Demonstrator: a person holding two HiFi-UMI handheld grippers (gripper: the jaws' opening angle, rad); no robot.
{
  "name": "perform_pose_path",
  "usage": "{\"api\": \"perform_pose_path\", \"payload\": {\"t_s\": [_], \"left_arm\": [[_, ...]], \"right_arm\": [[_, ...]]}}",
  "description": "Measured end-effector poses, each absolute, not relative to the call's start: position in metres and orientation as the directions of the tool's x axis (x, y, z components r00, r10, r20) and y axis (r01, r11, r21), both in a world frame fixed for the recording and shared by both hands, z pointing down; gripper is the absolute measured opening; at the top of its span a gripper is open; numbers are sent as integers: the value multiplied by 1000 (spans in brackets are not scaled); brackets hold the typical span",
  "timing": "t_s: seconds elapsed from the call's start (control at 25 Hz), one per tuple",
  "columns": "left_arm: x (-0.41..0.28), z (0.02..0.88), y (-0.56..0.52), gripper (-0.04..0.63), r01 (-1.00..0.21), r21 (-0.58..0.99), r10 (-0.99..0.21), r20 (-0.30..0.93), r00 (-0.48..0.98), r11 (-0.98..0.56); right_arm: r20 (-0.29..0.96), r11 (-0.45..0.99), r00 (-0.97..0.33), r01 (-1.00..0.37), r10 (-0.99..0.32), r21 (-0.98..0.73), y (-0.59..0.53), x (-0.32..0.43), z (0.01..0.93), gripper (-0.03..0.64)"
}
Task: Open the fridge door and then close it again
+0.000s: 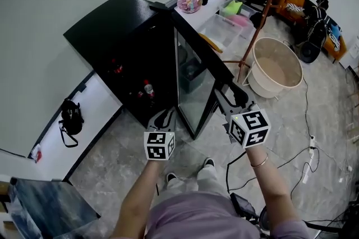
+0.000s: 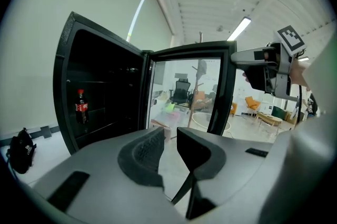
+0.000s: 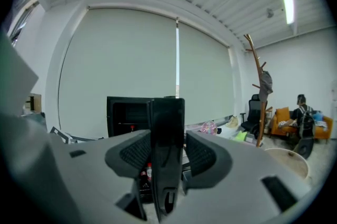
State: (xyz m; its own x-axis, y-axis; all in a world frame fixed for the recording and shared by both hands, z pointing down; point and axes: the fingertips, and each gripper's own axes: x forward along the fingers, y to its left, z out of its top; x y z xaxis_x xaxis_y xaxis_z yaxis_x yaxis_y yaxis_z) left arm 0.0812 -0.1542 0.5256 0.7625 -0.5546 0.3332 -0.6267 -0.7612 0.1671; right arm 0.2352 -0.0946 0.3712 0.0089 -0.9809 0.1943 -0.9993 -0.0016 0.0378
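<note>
**Fridge [image 1: 129, 47] door [image 1: 196, 86] open, edge held by right gripper [image 1: 227, 99]**

The fridge is seen against the wall, its glass door swung wide. The door's free edge is clamped between the right gripper's pads. The left gripper [image 2: 169, 144] is held empty before the opening, its jaws slightly parted. A bottle [image 2: 80, 105] is shelved inside. A tub [image 1: 275, 67] and a coat stand [image 1: 263, 13] are noted beyond the door. A bag [image 1: 70, 120] lies left of the fridge.
</note>
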Motion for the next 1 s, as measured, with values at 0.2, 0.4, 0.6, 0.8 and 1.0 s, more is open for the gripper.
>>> {"api": "perform_pose_path", "payload": {"t_s": [0.2, 0.4, 0.6, 0.8, 1.0], "left_arm": [[104, 522, -165, 71, -652, 173, -582, 325, 746, -738], [127, 519, -174, 67, -667, 177, -598, 321, 734, -724], [147, 519, -183, 64, -680, 183, -610, 321, 724, -710], [169, 519, -195, 61, -698, 191, -628, 321, 709, -691], [191, 522, -202, 60, -711, 193, -639, 326, 697, -676]], "right_arm": [[185, 19, -13, -999, -983, 29, -95, 263, 373, 198], [166, 11, -8, -1000, -986, 18, -95, 299, 373, 196], [145, 11, -11, -1000, -989, -3, -98, 333, 374, 196], [128, 34, -37, -999, -991, -28, -106, 369, 374, 196], [127, 55, -61, -997, -990, -45, -116, 398, 376, 196]]}}
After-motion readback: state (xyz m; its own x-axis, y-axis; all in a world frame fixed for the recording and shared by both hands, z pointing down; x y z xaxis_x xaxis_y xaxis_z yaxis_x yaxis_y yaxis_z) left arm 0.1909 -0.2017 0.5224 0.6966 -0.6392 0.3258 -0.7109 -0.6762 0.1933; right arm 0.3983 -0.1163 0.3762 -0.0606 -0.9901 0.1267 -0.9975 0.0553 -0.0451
